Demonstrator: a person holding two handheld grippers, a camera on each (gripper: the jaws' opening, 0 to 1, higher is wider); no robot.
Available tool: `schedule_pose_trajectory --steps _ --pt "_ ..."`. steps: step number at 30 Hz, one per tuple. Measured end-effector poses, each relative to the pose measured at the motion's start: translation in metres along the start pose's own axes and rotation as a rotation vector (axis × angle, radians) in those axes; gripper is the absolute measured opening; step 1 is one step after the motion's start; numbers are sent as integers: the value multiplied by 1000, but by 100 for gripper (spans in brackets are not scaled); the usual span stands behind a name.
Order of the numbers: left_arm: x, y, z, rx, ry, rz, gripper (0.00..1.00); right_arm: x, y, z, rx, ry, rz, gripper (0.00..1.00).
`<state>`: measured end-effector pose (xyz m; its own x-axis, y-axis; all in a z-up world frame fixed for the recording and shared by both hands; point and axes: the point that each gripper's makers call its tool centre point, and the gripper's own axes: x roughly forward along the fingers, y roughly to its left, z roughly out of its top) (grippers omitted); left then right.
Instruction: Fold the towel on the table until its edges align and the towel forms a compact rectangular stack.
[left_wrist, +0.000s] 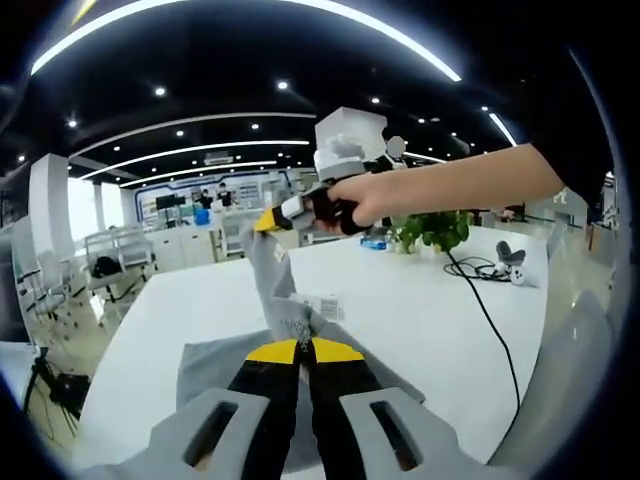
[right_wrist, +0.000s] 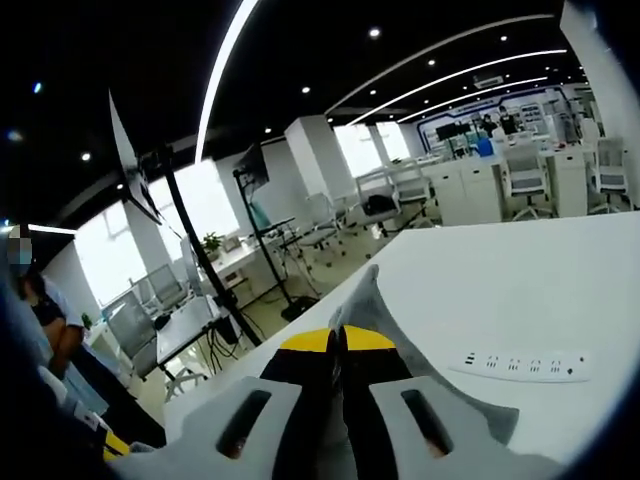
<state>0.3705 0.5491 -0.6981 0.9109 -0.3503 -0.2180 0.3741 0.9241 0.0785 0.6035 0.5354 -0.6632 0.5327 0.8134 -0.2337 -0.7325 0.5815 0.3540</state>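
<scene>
My left gripper (left_wrist: 300, 352), jaws pressed together on a pinch of the grey towel (left_wrist: 285, 300); my right gripper (right_wrist: 338, 340) likewise clamped on a raised fold of the same cloth, and visible in the left gripper view held aloft by a hand (left_wrist: 365, 200). The towel hangs stretched between the two grips above the white table (left_wrist: 420, 310), its lower part resting on the surface. I judge folding barely begun: no aligned edges or stack yet. Cloth soft, matte, draping; a white label (left_wrist: 322, 305) attached. Power strip (right_wrist: 520, 365), cable (left_wrist: 490, 320), plant (left_wrist: 435, 230) nearby.
</scene>
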Motion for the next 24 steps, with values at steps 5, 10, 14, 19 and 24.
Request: schedule_pose_trajectory --steps 5,10,14,19,24 --pt "-2 7 -10 -29 10 22 3 12 2 -12 0 21 4 0" --pt "-3 18 -23 -68 20 49 3 28 5 -26 5 45 10 0" --pt "-5 30 -35 -114 21 75 3 41 6 -36 7 65 15 0" --pt "-6 42 -49 -173 19 105 3 56 6 -49 15 90 16 0" --pt "-7 54 -64 -227 18 140 3 73 6 -64 23 112 20 0"
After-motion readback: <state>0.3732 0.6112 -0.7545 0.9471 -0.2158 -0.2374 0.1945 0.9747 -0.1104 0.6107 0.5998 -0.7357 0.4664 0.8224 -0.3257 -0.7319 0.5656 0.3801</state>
